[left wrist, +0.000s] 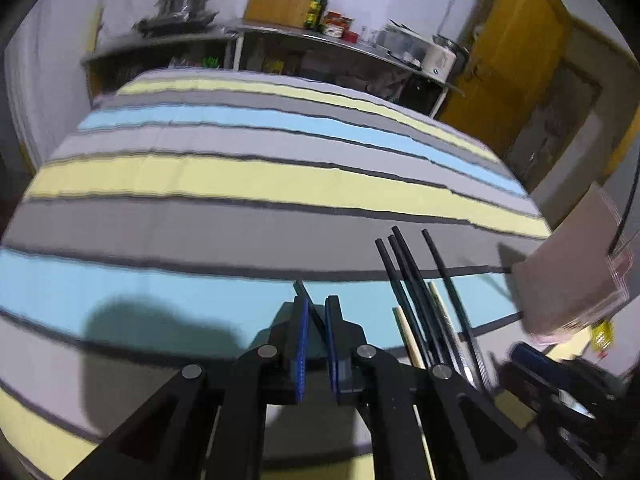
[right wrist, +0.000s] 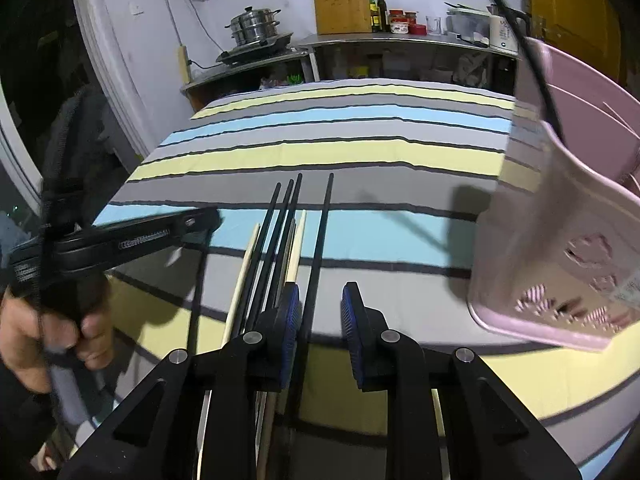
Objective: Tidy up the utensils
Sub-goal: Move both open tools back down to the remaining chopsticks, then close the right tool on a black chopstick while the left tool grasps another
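Several black chopsticks [right wrist: 276, 240] and pale wooden chopsticks [right wrist: 298, 240] lie side by side on the striped cloth. In the left wrist view the chopsticks [left wrist: 416, 300] lie just right of my left gripper [left wrist: 316, 316]. That gripper is shut on one black chopstick [left wrist: 301, 290], whose tip sticks out past the blue pads. My right gripper [right wrist: 320, 312] is open over the bundle's right side. A single black chopstick [right wrist: 324, 232] runs between its pads without being pressed. The left gripper [right wrist: 208, 216] also shows at the left of the right wrist view, held by a hand [right wrist: 60, 332].
A pink perforated basket [right wrist: 560, 260] stands tilted at the right, close to the right gripper, and it also appears in the left wrist view as the basket [left wrist: 568, 280]. The striped cloth [right wrist: 360, 152] covers the table. Metal shelves [right wrist: 400, 40] with pots, bottles and a cutting board line the back wall.
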`<state>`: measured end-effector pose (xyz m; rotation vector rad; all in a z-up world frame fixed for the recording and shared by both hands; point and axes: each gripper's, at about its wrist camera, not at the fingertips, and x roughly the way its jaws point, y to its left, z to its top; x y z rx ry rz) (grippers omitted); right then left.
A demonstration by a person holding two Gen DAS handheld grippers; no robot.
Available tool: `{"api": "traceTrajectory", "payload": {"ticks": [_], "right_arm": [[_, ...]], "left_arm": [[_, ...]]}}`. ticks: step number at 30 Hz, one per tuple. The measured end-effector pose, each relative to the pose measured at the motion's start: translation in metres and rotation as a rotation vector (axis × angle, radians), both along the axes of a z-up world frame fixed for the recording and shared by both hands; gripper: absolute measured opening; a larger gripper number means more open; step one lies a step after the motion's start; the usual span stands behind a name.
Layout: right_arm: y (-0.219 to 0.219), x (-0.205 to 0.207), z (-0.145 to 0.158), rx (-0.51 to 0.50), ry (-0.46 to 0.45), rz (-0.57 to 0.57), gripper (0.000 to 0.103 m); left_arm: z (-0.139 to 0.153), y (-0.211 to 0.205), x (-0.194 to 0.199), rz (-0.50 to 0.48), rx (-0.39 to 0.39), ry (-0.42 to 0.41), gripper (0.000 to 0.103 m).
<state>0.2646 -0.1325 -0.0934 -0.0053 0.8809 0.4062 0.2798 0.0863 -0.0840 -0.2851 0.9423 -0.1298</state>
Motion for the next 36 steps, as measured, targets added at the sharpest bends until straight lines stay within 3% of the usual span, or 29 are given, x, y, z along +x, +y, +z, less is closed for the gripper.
{"api": "traceTrajectory", "payload": {"ticks": [5,11,16,21,25,31,36], "right_arm": [[0.005,0.017,-0.005,-0.009,0.009,-0.006,0.023],[0.013,0.027,-0.011,-0.037,0.019,0.004,0.023],[0.017,0.029,-0.014,-0.053,0.023,0.001,0.022],[0.021,0.033,-0.014,-0.071,0.016,0.001,0.021],[0.023,0.036,-0.015,-0.092,0.011,-0.005,0.010],[0.020,0.038,-0.012,-0.066,0.032,-0.001,0.006],[0.015,0.031,-0.001,-0.031,0.022,-0.001,0.005]], "left_arm": [[-0.001,0.008,-0.014,0.052,-0.104,0.035,0.009],[-0.002,-0.002,-0.017,0.074,-0.080,0.039,0.014],[-0.001,-0.014,-0.016,0.076,-0.002,0.028,0.015],[0.000,-0.033,-0.014,0.072,0.133,0.006,0.015],[0.000,-0.041,-0.012,0.048,0.210,-0.014,0.012],[0.002,-0.025,-0.011,0.035,0.111,-0.002,0.006],[0.018,-0.018,-0.018,0.014,0.053,-0.039,0.006]]}}
